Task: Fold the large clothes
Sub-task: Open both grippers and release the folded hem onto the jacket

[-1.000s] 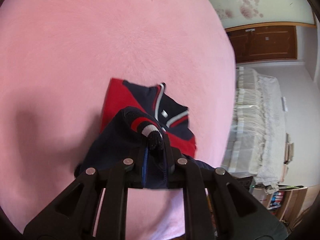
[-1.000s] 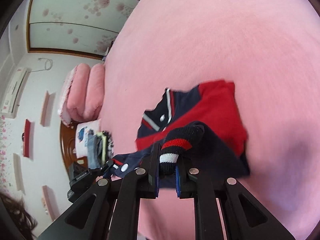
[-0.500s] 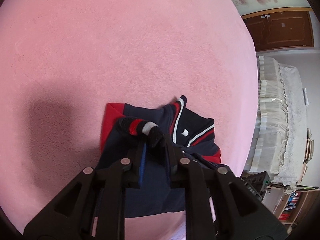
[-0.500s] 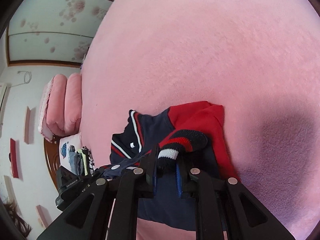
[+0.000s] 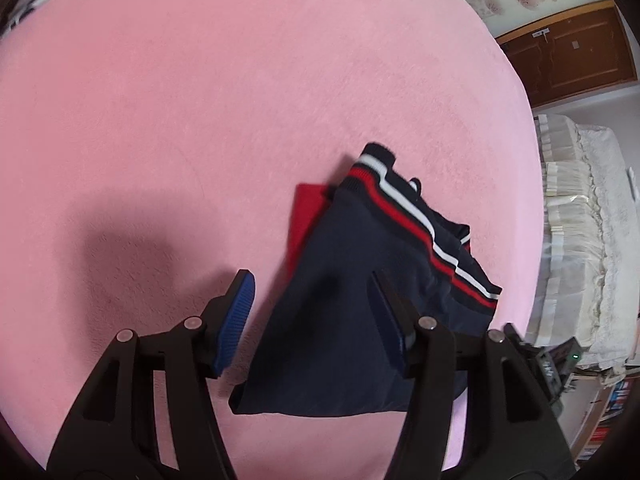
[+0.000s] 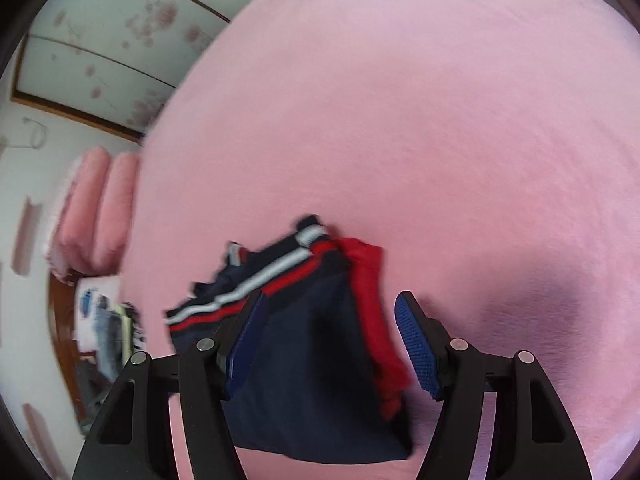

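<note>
A wide pink fleece bedspread [image 5: 280, 92] fills a bedroom scene, where a navy-and-red knit sweater with white-striped ribbing [image 5: 360, 300] lies folded into a compact bundle near the close edge. The left gripper [image 5: 310, 312] and right gripper [image 6: 330, 340] have just been opening, jaws apart above the cloth, clamping nothing. The fold looks largely done; tidying may remain. The bundle's near edge sits behind the jaws, and the right view is blurred.

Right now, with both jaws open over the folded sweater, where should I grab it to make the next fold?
Probably the navy bottom edge nearest the cameras: the sweater lies flat on the pink blanket, striped hem folded away. Bring the left gripper and right gripper, jaws just opened and empty, down from above onto its two near corners.
</note>
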A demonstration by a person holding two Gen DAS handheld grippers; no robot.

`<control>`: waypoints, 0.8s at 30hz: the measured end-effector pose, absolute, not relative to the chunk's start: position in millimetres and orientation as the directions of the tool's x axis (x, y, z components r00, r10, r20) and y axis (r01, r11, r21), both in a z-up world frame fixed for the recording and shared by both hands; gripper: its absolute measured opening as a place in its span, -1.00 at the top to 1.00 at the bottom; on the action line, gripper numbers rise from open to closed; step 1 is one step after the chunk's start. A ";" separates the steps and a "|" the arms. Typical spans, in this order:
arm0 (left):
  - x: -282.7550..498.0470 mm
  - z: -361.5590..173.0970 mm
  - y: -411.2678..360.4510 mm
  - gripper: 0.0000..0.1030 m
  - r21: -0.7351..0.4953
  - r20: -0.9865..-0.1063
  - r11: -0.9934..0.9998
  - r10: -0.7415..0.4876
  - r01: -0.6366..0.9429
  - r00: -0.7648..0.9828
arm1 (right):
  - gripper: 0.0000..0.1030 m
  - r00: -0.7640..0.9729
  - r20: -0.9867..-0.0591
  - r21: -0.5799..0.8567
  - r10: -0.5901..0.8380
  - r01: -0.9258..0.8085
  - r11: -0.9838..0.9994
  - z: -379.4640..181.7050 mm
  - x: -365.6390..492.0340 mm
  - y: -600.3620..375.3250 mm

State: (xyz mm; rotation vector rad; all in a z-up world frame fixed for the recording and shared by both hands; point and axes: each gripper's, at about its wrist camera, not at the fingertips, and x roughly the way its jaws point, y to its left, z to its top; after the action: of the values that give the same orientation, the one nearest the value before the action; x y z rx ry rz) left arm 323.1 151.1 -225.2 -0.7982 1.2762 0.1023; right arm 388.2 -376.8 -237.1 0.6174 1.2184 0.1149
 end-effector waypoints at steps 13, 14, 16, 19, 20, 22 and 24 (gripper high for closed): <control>338.1 -251.9 119.0 0.69 -0.319 -0.942 0.840 -0.231 -0.439 0.244 | 0.66 0.301 -0.907 0.319 0.293 0.040 0.947 -257.1 393.5 -337.7; 338.7 -250.5 114.2 0.69 -0.290 -0.949 0.857 -0.202 -0.427 0.241 | 0.70 0.306 -0.909 0.311 0.284 0.042 0.949 -256.0 393.6 -337.9; 339.9 -249.4 107.1 0.72 -0.248 -0.959 0.882 -0.164 -0.401 0.232 | 0.77 0.338 -0.893 0.344 0.298 0.083 0.936 -252.5 391.2 -346.1; 339.4 -250.2 106.3 0.75 -0.241 -0.961 0.886 -0.160 -0.396 0.228 | 0.81 0.393 -0.881 0.331 0.263 0.114 0.937 -245.1 385.3 -353.5; 338.8 -251.4 107.8 0.75 -0.246 -0.960 0.882 -0.165 -0.402 0.226 | 0.81 0.404 -0.883 0.310 0.241 0.115 0.944 -243.6 384.3 -351.4; 337.9 -251.8 108.8 0.75 -0.253 -0.959 0.877 -0.171 -0.408 0.228 | 0.81 0.392 -0.893 0.284 0.219 0.115 0.952 -243.4 385.2 -346.2; 335.2 -246.9 108.8 0.75 -0.258 -0.954 0.880 -0.167 -0.398 0.250 | 0.81 0.391 -0.901 0.249 0.188 0.109 0.962 -237.8 385.7 -339.8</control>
State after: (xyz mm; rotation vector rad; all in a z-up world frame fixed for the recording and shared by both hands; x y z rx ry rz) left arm 335.2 108.8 -246.9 -0.5067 1.3251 0.1670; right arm 385.7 -339.8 -237.8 0.2867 1.1725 0.0515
